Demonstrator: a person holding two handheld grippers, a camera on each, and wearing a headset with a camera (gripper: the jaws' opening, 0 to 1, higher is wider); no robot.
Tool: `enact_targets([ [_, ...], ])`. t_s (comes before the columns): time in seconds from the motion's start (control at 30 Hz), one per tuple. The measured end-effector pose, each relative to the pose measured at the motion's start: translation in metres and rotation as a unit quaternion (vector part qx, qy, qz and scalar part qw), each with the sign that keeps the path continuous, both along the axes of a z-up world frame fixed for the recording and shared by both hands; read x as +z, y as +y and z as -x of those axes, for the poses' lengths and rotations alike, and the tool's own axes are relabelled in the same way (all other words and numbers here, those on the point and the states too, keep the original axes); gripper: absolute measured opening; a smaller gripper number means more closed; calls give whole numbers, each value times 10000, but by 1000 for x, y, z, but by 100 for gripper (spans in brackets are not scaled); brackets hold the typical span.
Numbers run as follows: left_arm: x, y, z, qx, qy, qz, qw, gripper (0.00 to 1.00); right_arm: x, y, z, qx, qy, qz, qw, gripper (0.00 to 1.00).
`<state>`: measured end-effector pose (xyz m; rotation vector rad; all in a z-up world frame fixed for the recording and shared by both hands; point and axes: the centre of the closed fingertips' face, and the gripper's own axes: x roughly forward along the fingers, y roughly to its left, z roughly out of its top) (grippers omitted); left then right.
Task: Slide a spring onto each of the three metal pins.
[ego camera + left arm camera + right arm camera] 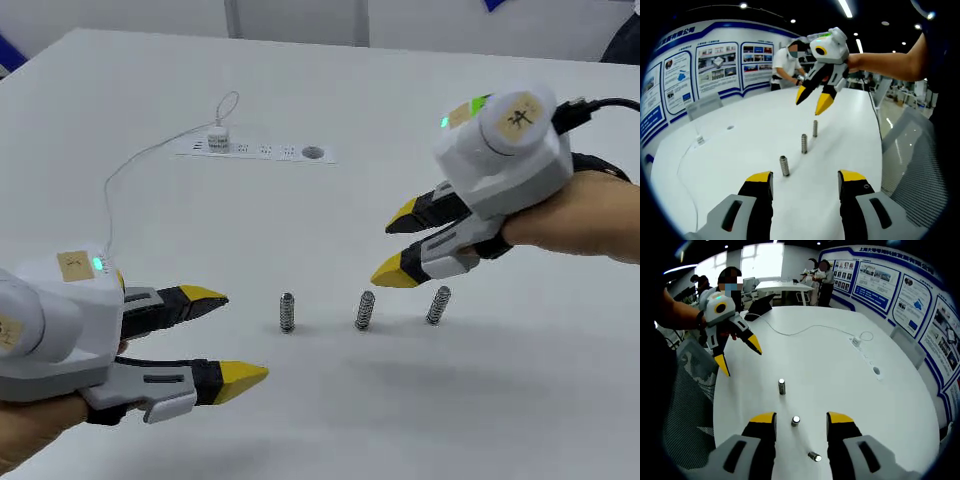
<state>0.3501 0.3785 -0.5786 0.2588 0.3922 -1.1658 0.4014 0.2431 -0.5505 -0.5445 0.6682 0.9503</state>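
Three coiled metal springs (364, 310) stand on smooth white table (400, 120).

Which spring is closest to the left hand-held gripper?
The spring at the left end of the row. It stands just ahead of the yellow tips of the left hand-held gripper; the middle spring and the right-end spring stand farther away.

Large white table (300, 430), rounded at the corners. Near its far edge, a flush socket strip (262, 151) with a thin white cable (135, 163). Beside its edge, a grey mesh chair (690, 390). Blue-framed display boards (715, 65) along the curved wall. Overhead, strip and spot ceiling lights (845, 7). Bright windows (757, 261) behind a second white table (782, 286).
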Motion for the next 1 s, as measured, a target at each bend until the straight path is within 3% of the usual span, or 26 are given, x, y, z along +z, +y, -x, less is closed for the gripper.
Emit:
enact_targets([
  [0.3,-1,1,-3,62,17,18,10000,56,4,-34,7,-286,-175,-382,9987,47],
  [0.67,-2,4,-4,157,34,67,9998,59,-22,-69,37,-636,-222,-826,9943,55],
  [1.0,-11,7,2,169,148,95,9997,64,-38,-85,57,-936,-283,-1060,9895,63],
])
